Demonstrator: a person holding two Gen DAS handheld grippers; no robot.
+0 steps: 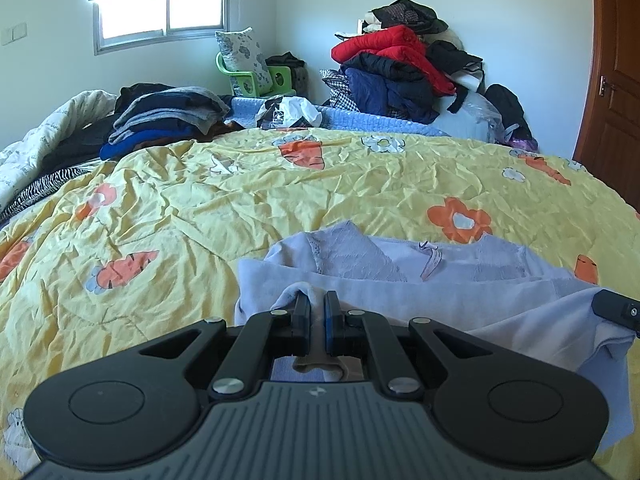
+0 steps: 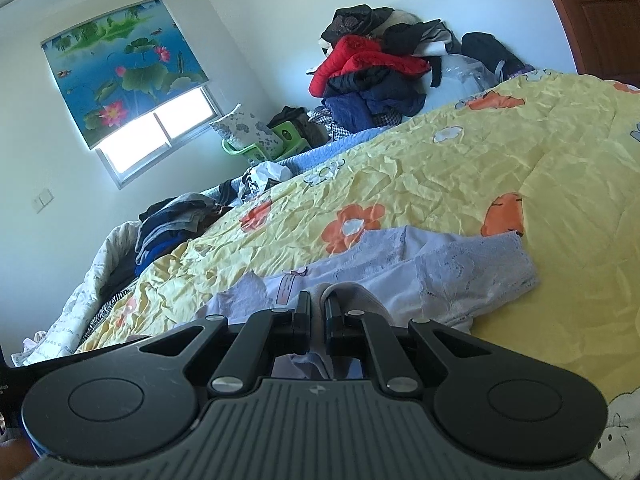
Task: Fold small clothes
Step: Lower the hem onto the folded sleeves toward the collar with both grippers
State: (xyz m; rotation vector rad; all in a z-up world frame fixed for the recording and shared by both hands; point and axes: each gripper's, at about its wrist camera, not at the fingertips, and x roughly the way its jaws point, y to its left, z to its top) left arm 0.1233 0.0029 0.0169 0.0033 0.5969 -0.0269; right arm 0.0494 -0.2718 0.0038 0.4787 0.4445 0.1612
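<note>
I have both grippers pinching the same small pale lavender garment with lace-trimmed edges, which lies crumpled on the yellow quilt printed with orange carrots and flowers, close to the bed's near edge. My left gripper has its jaws pressed together on a bunched fold of the cloth at the garment's left end. My right gripper is likewise clamped on a fold of the garment, with a grey-beige loop of fabric rising over its fingers; in the left wrist view a black tip of it shows at the garment's right end. The fabric sags between the two grips. Along the quilt's far left edge sits a stack of folded grey and blue clothes. Past the far edge, a heap of red and dark jackets leans against the wall.
</note>
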